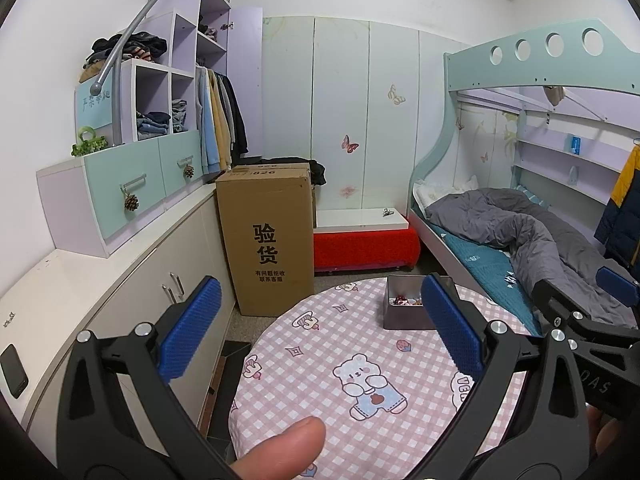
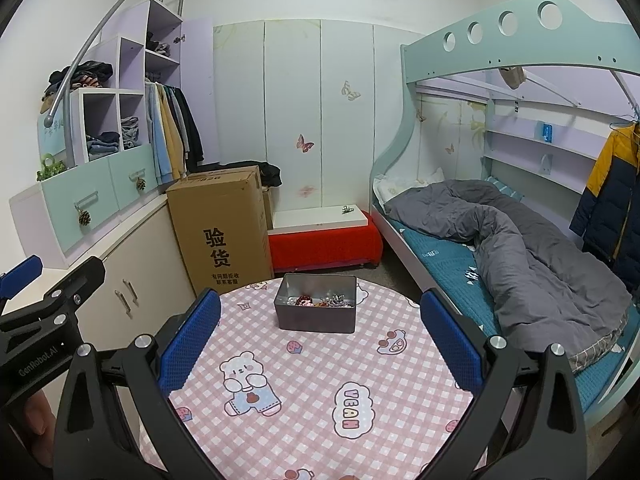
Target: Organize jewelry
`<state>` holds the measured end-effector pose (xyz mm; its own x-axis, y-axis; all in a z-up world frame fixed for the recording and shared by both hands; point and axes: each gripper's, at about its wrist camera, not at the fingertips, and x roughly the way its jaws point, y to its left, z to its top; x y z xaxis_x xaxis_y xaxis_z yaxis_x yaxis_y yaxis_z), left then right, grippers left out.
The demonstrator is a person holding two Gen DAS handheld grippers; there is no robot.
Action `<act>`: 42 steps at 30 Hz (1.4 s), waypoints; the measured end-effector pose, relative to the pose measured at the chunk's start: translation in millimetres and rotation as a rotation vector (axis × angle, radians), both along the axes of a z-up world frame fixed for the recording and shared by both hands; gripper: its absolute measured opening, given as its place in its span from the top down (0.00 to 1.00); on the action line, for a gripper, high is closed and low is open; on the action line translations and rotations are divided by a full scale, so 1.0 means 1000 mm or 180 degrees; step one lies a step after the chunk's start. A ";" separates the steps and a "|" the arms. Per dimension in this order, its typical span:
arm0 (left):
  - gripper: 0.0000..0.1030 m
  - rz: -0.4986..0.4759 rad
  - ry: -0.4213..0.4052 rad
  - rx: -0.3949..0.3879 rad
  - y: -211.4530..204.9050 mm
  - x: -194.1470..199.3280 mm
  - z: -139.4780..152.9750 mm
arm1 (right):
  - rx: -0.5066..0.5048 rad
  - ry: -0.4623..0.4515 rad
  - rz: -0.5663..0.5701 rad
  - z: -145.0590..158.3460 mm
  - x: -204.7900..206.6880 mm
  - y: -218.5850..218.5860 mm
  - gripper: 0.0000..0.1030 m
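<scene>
Bedroom desk (image 2: 304, 408): both released hand-held grippers (image 1: 320, 332) (image 2: 320, 332) should be advanced toward the jewelry tin (image 2: 316, 318) at 12 o'clock.

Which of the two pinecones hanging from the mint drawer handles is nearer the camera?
The pinecone on the left drawer's handle is nearer: it appears larger and lower in the right wrist view than the other pinecone, which hangs on the drawer beside the clothes.

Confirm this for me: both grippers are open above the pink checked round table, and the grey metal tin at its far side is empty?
Not quite. The grey metal tin is not empty: the right wrist view shows jewelry pieces lying inside. The rest holds: left gripper and right gripper are open above the pink checked round table.
</scene>
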<state>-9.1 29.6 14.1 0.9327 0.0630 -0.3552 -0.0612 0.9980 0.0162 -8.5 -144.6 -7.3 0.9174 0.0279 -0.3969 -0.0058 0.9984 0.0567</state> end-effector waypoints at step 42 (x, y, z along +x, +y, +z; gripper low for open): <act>0.05 -0.0058 -0.0118 -0.0005 -0.006 -0.009 0.008 | -0.0029 -0.0096 -0.0020 0.013 -0.005 -0.004 0.06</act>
<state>-18.2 23.7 22.3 0.9462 0.0454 -0.3203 -0.0436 0.9990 0.0127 -13.6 -148.8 5.9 0.9291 0.0184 -0.3693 -0.0010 0.9989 0.0474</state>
